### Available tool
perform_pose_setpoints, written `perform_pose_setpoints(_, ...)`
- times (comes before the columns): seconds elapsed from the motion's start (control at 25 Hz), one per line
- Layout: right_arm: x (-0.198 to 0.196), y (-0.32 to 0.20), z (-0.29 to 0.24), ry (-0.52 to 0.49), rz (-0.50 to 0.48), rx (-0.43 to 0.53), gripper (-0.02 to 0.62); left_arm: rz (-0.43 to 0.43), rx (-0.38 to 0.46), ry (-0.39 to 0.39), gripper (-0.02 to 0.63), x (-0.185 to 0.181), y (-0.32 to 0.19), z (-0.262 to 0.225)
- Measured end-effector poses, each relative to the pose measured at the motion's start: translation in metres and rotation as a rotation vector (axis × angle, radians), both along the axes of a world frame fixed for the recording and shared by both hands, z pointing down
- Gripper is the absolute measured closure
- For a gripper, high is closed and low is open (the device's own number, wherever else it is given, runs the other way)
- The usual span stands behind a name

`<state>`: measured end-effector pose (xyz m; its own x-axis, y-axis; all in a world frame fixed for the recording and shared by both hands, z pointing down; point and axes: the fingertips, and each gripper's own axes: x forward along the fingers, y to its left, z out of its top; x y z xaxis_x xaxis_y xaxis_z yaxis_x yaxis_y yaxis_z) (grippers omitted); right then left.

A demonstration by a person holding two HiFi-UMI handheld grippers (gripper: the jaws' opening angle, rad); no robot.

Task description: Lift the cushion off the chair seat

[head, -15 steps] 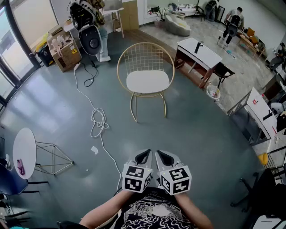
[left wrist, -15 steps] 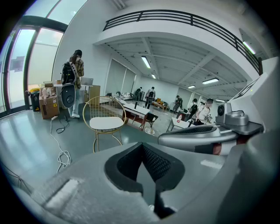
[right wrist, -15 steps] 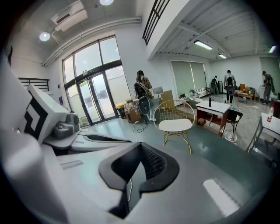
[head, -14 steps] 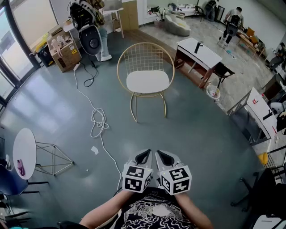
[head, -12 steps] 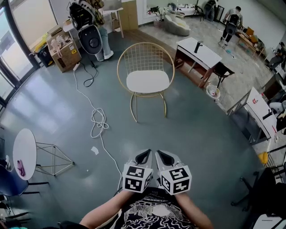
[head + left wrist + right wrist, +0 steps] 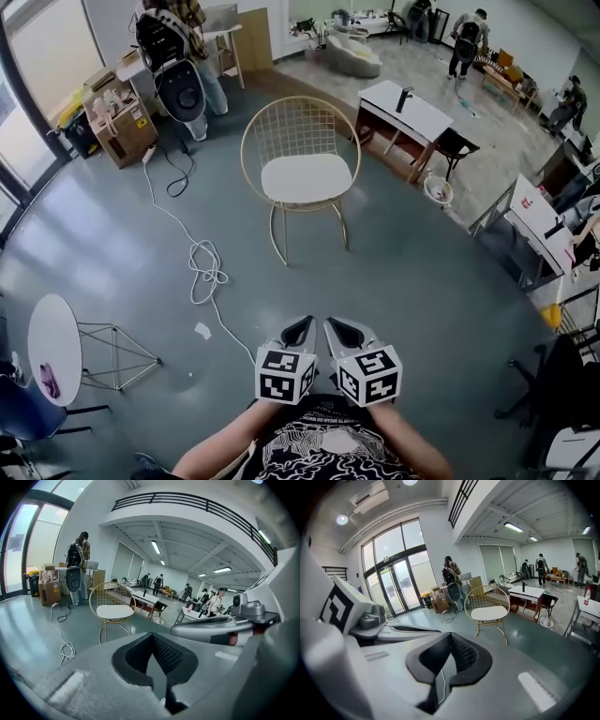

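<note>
A gold wire chair [image 6: 300, 141] stands on the grey floor well ahead of me, with a white cushion [image 6: 306, 178] lying flat on its seat. The cushion also shows far off in the left gripper view [image 6: 114, 612] and in the right gripper view [image 6: 489, 614]. My left gripper [image 6: 298, 330] and right gripper [image 6: 339, 328] are held side by side close to my body, both pointing toward the chair. Both are shut with nothing between the pads, the left gripper [image 6: 152, 637] and the right gripper [image 6: 451, 637] alike. Neither is near the cushion.
A white cable [image 6: 202, 267] snakes over the floor left of the chair. A white-topped desk [image 6: 408, 112] and a small bin [image 6: 436, 190] stand to its right. A round side table [image 6: 52, 342] is at my left. A person [image 6: 178, 56] and cardboard boxes [image 6: 117, 117] are behind the chair.
The chair and the floor around it have slid slightly down and left in the head view. Both grippers keep the same pose, shut and side by side.
</note>
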<state>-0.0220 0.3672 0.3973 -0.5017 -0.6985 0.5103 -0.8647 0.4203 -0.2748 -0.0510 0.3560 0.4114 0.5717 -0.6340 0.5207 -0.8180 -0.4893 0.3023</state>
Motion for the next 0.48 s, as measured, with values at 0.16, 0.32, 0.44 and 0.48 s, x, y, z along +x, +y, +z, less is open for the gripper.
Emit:
perform_pose_setpoints(0.16, -0.012, -0.002, 0.003, 0.005, 0.007, -0.007, 0.598, 0.001, -0.008, 0.015, 0.611, -0.013, -0.006, 0.004)
perform_pose_setpoints(0.32, -0.015, -0.008, 0.006, 0.005, 0.014, -0.016, 0.598, 0.005, -0.019, 0.027, 0.611, -0.016, -0.011, 0.007)
perform_pose_setpoints(0.44, -0.014, -0.015, 0.011, -0.005, 0.014, -0.020, 0.598, 0.001, -0.028, 0.029, 0.611, -0.015, -0.017, 0.014)
perform_pose_setpoints(0.48, -0.013, -0.019, 0.012, -0.009, 0.014, -0.020, 0.598, 0.001, -0.029, 0.027, 0.611, -0.013, -0.020, 0.016)
